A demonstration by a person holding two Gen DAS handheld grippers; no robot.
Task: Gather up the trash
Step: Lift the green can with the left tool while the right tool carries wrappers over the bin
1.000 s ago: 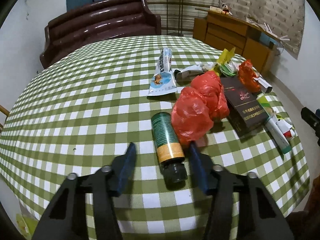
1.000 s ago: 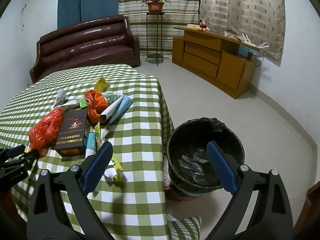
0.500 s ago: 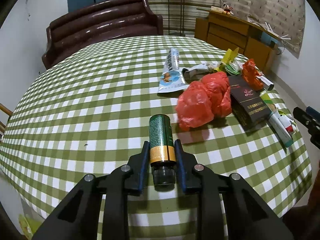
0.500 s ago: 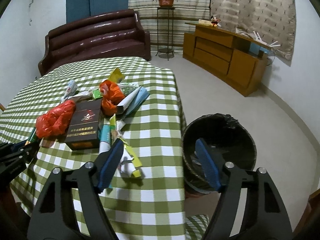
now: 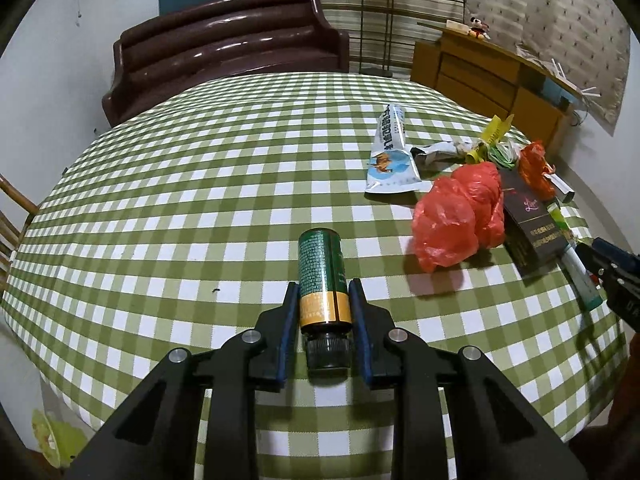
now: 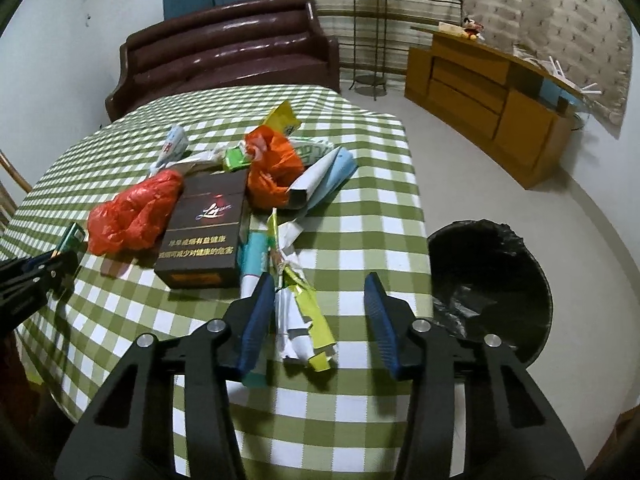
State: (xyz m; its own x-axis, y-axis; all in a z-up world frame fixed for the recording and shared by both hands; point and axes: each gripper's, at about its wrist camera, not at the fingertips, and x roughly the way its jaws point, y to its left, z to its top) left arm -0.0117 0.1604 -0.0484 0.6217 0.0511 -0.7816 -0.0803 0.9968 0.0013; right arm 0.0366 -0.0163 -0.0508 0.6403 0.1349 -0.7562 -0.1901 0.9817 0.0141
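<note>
A green bottle [image 5: 320,260] with a gold band and black cap lies lengthwise between the pads of my left gripper [image 5: 323,292], which is shut on it over the checked tablecloth [image 5: 200,180]. My right gripper [image 6: 319,284] hovers at the table's near right edge with its jaws closing. A crumpled white and yellow-green wrapper [image 6: 298,320] lies between them, close to the left pad and well apart from the right one. A red plastic bag [image 5: 460,216], a dark box [image 6: 204,232], an orange bag [image 6: 272,164] and a teal tube [image 6: 254,256] make up the trash pile.
A black-lined trash bin [image 6: 492,280] stands on the floor just right of the table. A blue-white pouch [image 5: 392,152] lies beyond the red bag. A brown sofa [image 5: 224,40] stands behind the table, and a wooden cabinet [image 6: 480,92] lines the right wall.
My left gripper closed on the green bottle. My right gripper swung left from above the bin to the table edge, and its jaws narrowed around the crumpled wrapper.
</note>
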